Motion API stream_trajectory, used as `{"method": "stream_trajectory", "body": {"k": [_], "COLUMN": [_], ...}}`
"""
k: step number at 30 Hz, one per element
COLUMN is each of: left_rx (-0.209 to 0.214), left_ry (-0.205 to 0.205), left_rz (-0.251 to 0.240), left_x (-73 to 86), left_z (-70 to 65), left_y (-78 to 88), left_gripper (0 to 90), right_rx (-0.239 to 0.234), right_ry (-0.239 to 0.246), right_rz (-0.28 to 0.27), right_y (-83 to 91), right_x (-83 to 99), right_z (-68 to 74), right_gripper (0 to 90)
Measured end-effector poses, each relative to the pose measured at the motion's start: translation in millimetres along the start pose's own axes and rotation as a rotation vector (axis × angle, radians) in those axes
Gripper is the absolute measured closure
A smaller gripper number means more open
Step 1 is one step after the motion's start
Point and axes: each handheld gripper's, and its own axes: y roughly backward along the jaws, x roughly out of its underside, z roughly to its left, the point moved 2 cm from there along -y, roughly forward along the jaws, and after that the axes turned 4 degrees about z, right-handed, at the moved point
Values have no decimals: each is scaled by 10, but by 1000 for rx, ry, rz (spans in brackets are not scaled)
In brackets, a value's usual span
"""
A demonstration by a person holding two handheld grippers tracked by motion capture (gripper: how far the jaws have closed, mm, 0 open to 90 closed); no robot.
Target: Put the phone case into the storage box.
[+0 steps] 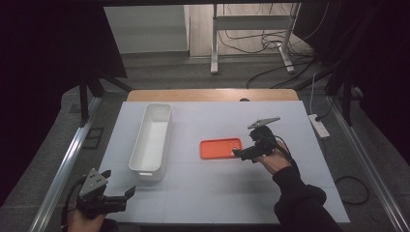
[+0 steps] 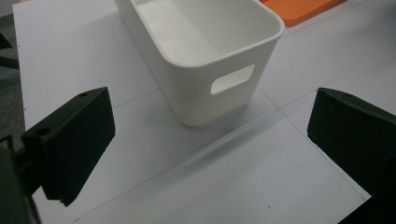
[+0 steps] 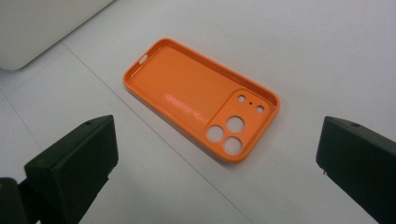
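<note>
So the thin orange soft-plastic phone case (image 3: 201, 100) was lying flat, inside face up, on the white table top (image 1: 232, 193), a bit right of centre; the camera cutouts sat at its right end, nearest the right gripper (image 1: 243, 152); that gripper hovered just off that end with its jaws spread wide and nothing between them. Off to the left stood a long white plastic bin (image 1: 151, 140), empty as far as I could see; the left gripper (image 1: 121, 186) waited at the near left corner, jaws also wide apart, pointed at the bin's handle slot. My guess on handling: the case looked featherlight and bendy, probably a bit slick; lying flush on the table, it wouldn't give much to bite; I'd nip the raised rim along a long edge, or the short right end, and expect it to flex or droop once lifted.
</note>
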Motion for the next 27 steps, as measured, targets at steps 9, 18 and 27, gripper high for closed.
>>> {"method": "stream_trajectory", "body": {"k": [9, 18, 27], "left_rx": [2, 3, 4], "left_ry": [-2, -4, -7], "left_rz": [-1, -2, -2], "left_x": [0, 0, -1], "left_z": [-2, -3, -3], "left_y": [0, 0, -1], "left_gripper": [18, 17, 17], "right_rx": [20, 51, 37], "right_ry": [3, 10, 17], "right_rz": [36, 70, 79], "right_y": [-139, -272, -389], "right_x": [-98, -208, -322], "right_z": [40, 79, 140], "right_gripper": [0, 0, 0]}}
